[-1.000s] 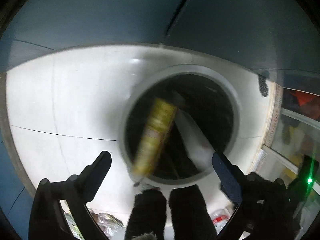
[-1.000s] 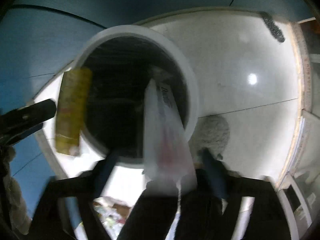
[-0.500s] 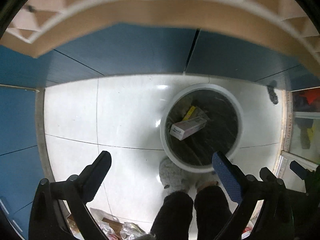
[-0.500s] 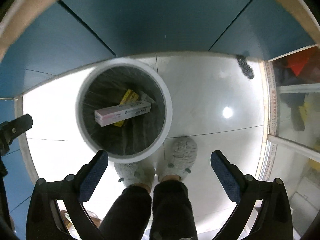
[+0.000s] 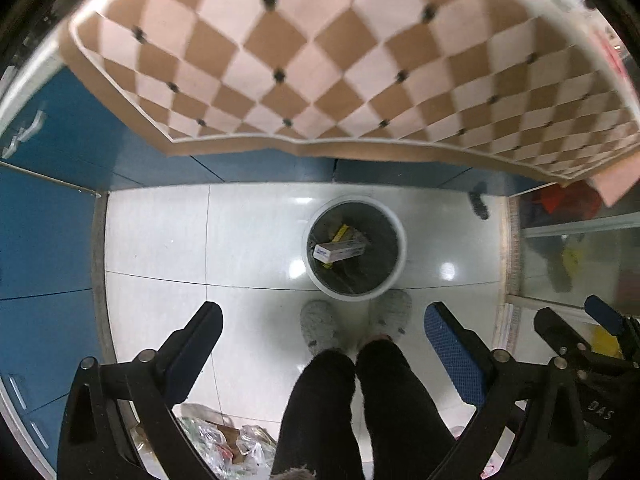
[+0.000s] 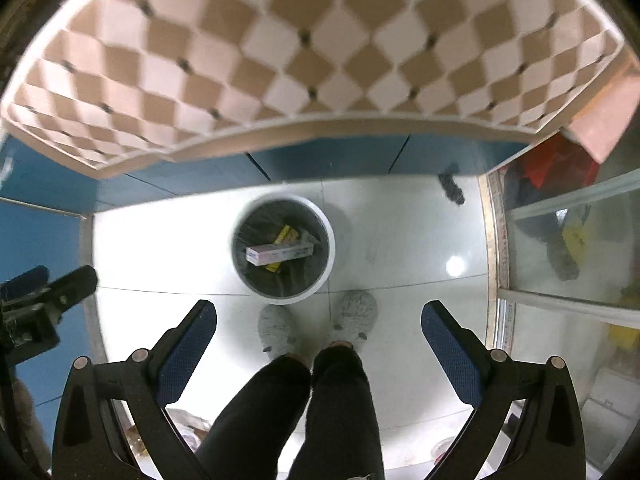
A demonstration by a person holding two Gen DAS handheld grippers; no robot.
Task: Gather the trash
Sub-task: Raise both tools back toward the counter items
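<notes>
Both units are released and carry nothing: the left hand-held gripper (image 5: 322, 354) and the right hand-held gripper (image 6: 318, 344) each show 2 fingers spread wide.

Location of task items: the white carton (image 5: 339, 251) and the yellow wrapper (image 5: 339, 233) lie inside the round bin (image 5: 394, 266), which stands on the tiled floor (image 5: 160, 236) directly ahead of the grey slippers (image 5: 318, 326).

Recommended procedure, judged from the current state:
1. Keep both hand-held grippers open while moving to the next item.
2. Approach the crumpled plastic bags (image 5: 224, 444) at the lower edge of the left view.
3. Close on a bunched fold, not a loose film edge.

Limits of view: the bags are cut off by the frame and by the left finger (image 5: 192, 350). The checkered desk (image 6: 320, 40) is blurred. Contents behind the glass panel (image 6: 568, 240) cannot be identified.
</notes>
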